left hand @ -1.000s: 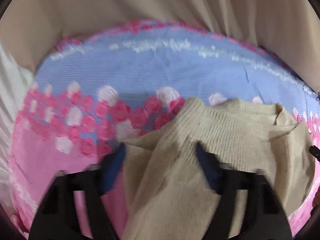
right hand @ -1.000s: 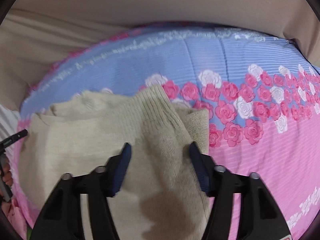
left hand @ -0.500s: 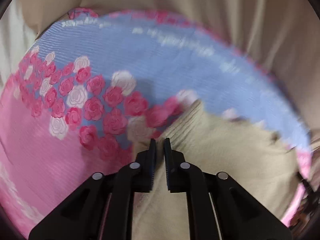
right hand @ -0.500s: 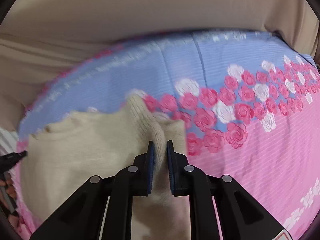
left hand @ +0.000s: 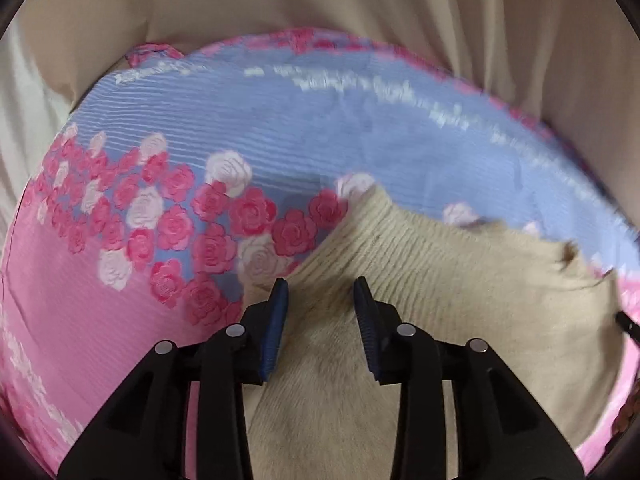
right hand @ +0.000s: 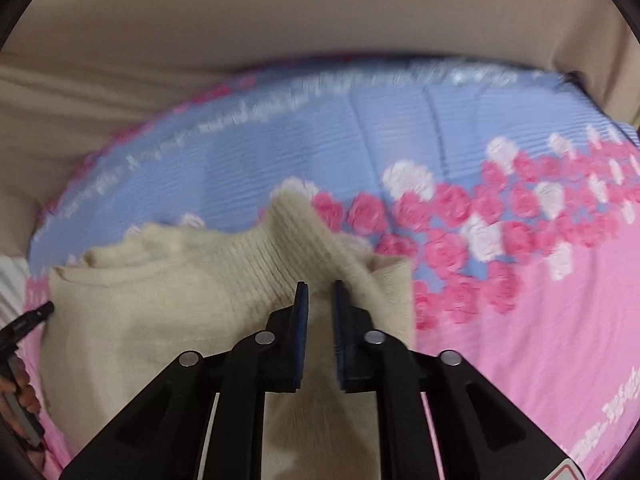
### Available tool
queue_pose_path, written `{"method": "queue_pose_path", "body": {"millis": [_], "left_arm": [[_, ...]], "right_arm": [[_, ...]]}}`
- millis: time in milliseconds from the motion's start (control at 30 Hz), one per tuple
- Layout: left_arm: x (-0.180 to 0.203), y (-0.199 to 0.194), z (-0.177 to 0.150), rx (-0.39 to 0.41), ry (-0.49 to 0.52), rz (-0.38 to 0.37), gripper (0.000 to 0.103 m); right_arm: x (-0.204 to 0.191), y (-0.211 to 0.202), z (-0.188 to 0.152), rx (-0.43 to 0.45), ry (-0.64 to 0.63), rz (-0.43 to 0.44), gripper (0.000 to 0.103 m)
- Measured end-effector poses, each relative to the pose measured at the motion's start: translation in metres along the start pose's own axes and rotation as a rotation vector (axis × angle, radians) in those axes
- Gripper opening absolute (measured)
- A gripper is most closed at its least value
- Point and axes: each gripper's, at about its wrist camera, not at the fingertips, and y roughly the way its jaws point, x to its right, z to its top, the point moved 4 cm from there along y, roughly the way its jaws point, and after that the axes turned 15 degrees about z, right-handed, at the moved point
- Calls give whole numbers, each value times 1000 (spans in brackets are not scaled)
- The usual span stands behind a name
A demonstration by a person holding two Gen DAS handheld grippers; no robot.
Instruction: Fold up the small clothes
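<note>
A cream knitted sweater [left hand: 440,280] lies on a pink and blue rose-print bedspread [left hand: 120,300]. In the left wrist view my left gripper [left hand: 320,308] is open, its blue pads either side of a ribbed sleeve end, with the cloth lying loose between them. In the right wrist view my right gripper [right hand: 319,304] is shut on a fold of the sweater [right hand: 180,300] near the other ribbed sleeve. The jaws stand close together with cream cloth pinched between them.
Beige fabric [left hand: 320,20] rises behind the bedspread [right hand: 520,340] in both views. The other gripper's black tip [right hand: 28,320] shows at the left edge of the right wrist view. A white cloth [left hand: 24,100] lies at the far left.
My left gripper shut half a second ago and has now opened, letting the sleeve go. My right gripper closed on the sweater and stays closed on it.
</note>
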Motion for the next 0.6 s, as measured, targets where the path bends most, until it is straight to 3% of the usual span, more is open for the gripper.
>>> {"method": "queue_pose_path", "body": {"millis": [33, 67, 100, 133, 233, 333, 433, 500, 533, 567, 600], "left_arm": [[-6, -9, -2, 8, -14, -22, 37], [-15, -20, -6, 16, -36, -49, 53], [-24, -28, -12, 16, -58, -65, 63], [-35, -35, -24, 5, -84, -75, 75], [-63, -32, -69, -79, -146, -133, 78], [-87, -21, -117, -151, -249, -129, 78], [-100, -6, -148, -208, -402, -143, 79], [-98, -8, -150, -156, -438, -157, 82], [-89, -8, -148, -166, -403, -145, 79], [-80, -11, -143, -148, -361, -140, 42], [-66, -11, -138, -168, -316, -213, 21]], "right_arm": [[-1, -20, -5, 33, 2, 12, 38], [2, -33, -11, 49, 10, 15, 49], [7, -50, -22, 69, 16, 6, 59], [11, -63, -34, 82, 16, -7, 59], [40, -82, -83, 45, 78, -5, 66], [66, -64, -124, -15, 214, 107, 67], [67, -38, -139, -51, 287, 184, 67], [54, -19, -140, -61, 284, 230, 70], [46, -16, -137, -32, 252, 198, 58], [39, -12, -135, -31, 227, 195, 41], [33, -7, -132, -40, 227, 204, 27]]}}
